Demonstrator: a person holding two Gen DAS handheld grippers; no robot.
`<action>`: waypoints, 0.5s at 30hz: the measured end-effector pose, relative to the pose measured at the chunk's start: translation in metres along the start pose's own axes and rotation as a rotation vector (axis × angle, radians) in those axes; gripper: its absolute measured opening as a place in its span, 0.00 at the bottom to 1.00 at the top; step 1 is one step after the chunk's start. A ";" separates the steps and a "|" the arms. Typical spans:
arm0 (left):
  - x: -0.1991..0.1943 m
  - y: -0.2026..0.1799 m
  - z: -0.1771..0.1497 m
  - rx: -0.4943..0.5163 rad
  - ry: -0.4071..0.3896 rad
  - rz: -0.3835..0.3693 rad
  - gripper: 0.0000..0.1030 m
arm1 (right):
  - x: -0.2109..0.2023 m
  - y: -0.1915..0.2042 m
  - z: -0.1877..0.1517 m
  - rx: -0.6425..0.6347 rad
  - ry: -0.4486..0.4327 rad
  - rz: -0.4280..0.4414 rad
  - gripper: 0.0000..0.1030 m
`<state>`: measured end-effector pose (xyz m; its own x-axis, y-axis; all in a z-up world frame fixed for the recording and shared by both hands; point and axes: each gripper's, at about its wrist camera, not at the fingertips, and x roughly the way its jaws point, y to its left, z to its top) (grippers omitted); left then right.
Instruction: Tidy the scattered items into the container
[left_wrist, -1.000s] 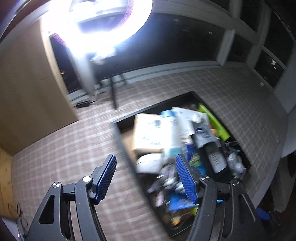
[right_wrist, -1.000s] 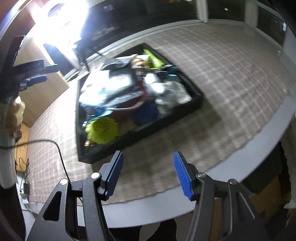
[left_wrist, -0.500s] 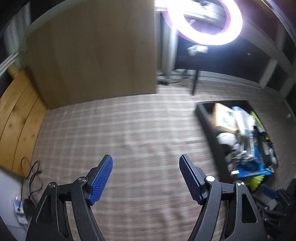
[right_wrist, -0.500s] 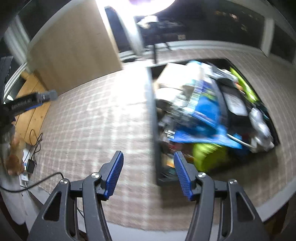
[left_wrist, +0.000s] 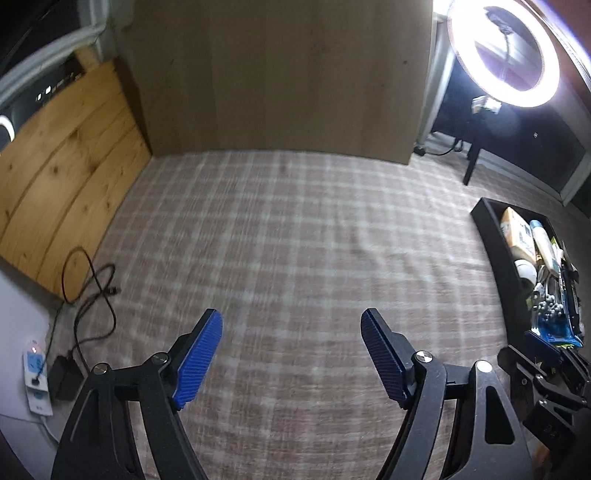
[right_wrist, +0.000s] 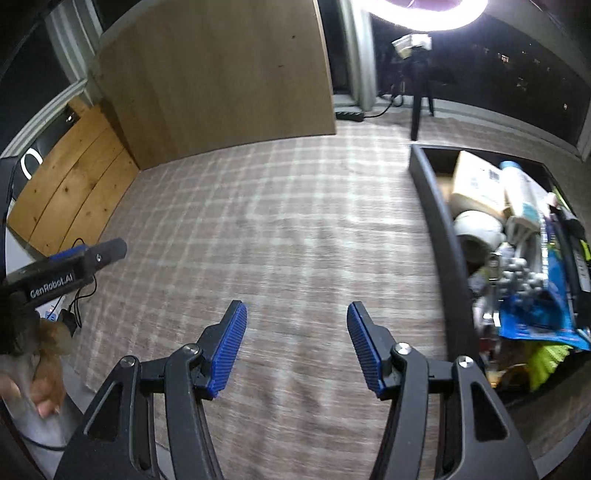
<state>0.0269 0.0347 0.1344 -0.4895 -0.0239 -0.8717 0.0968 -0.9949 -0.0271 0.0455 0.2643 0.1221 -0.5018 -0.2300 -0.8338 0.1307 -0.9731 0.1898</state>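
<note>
The black container sits at the right on the checked cloth, crammed with a cardboard box, a white bottle, a blue packet and a yellow-green item. In the left wrist view the container lies at the far right edge. My left gripper hangs over bare cloth, its jaws opening with nothing between them. My right gripper is open and holds nothing, just left of the container. No loose item shows on the cloth.
A bright ring light on a dark stand glares at the back right. A tall wooden panel stands behind the cloth. At the left lie wood boards, a black cable and a power strip.
Both views have swung left, off the container and onto bare cloth. The container slid to the right edge of each view. The left jaws have spread wider.
</note>
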 end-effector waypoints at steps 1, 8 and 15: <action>0.004 0.005 -0.002 -0.006 0.006 -0.002 0.73 | 0.006 0.004 0.000 -0.004 0.009 -0.002 0.54; 0.035 0.029 -0.013 -0.029 0.077 -0.006 0.73 | 0.037 0.016 0.000 0.011 0.047 -0.024 0.54; 0.063 0.037 -0.017 -0.022 0.138 -0.029 0.73 | 0.070 0.026 -0.002 0.013 0.074 -0.063 0.54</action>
<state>0.0146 -0.0020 0.0698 -0.3687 0.0203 -0.9293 0.1044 -0.9925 -0.0631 0.0155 0.2225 0.0674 -0.4442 -0.1673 -0.8802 0.0894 -0.9858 0.1423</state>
